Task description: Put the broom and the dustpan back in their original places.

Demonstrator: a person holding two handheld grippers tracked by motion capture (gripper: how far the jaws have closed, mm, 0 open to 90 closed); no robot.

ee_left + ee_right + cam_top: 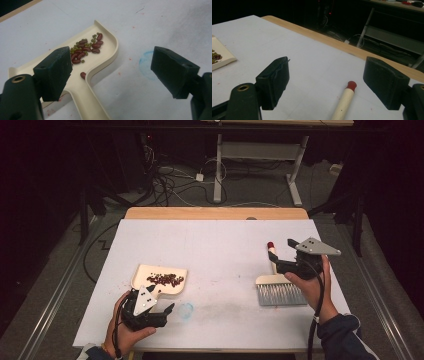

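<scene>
- High view: dustpan [159, 280] with beans [165, 279] near-left on desk [220, 250], brush [276, 287] right.
- Left gripper view: left gripper [112, 72] fingers [53, 72] released above dustpan handle; best lowered astride it, level.
- Right gripper view: right gripper [327, 85] fingers released over brush handle; best centred before clenching.

In the left gripper view, the dustpan [105, 50] handle runs off the bottom edge, and one jaw hides part of the beans [86, 47]. In the right gripper view, the brush [344, 100] handle is cut off at the bottom, hiding its bristles.
</scene>
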